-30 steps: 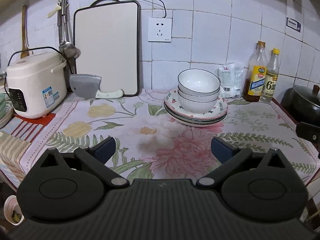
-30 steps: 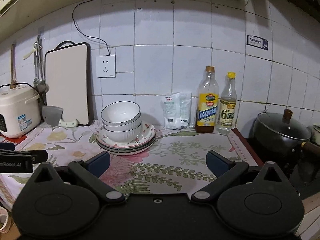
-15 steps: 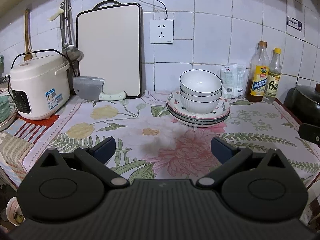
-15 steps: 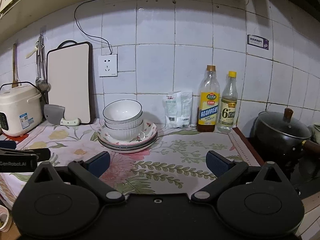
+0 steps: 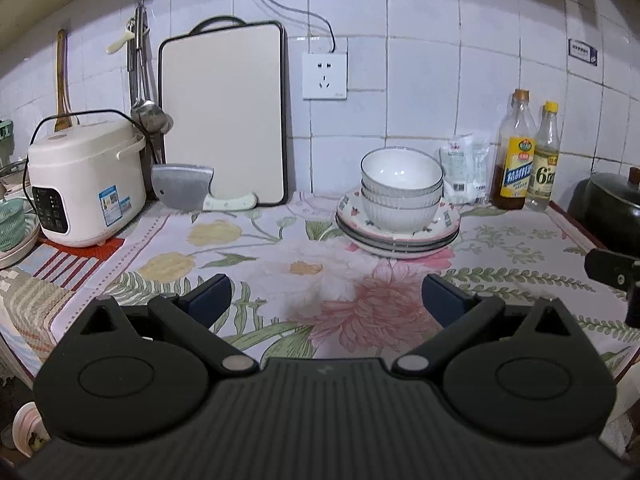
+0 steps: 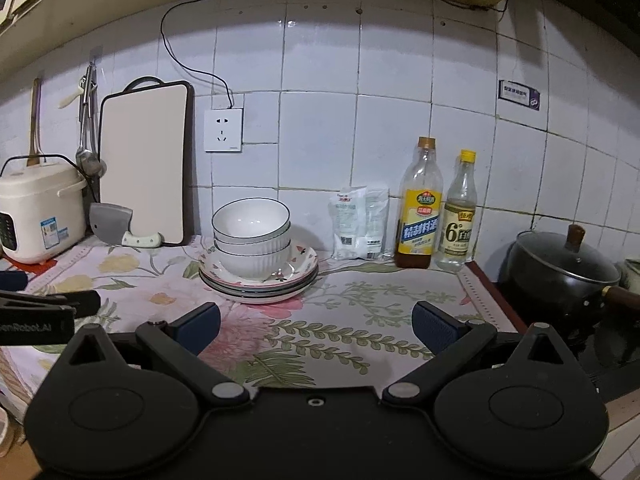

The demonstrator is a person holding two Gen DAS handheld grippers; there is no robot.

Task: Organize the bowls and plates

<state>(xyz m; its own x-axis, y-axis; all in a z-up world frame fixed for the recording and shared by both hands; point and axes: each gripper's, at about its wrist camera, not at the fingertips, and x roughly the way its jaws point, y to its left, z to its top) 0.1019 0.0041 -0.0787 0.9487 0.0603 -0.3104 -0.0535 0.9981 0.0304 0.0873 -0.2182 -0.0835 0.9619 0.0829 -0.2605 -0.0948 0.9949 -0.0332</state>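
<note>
I am drifting my left gripper (image 5: 324,300) rightward; both it and my right gripper (image 6: 316,324) are hanging wide, empty, facing stacked bowls (image 5: 401,192) on plates (image 5: 398,236) near the tabletop's (image 5: 256,248) back edge.

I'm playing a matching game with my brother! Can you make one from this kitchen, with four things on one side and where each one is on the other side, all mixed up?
Things:
1. stacked bowls
2. cleaver
3. rice cooker
4. black pot

Places:
A. far left of the counter
B. on top of the plates
C. far right, past the edge of the floral cloth
D. leaning at the foot of the cutting board

Right pairs: 1-B, 2-D, 3-A, 4-C
</note>
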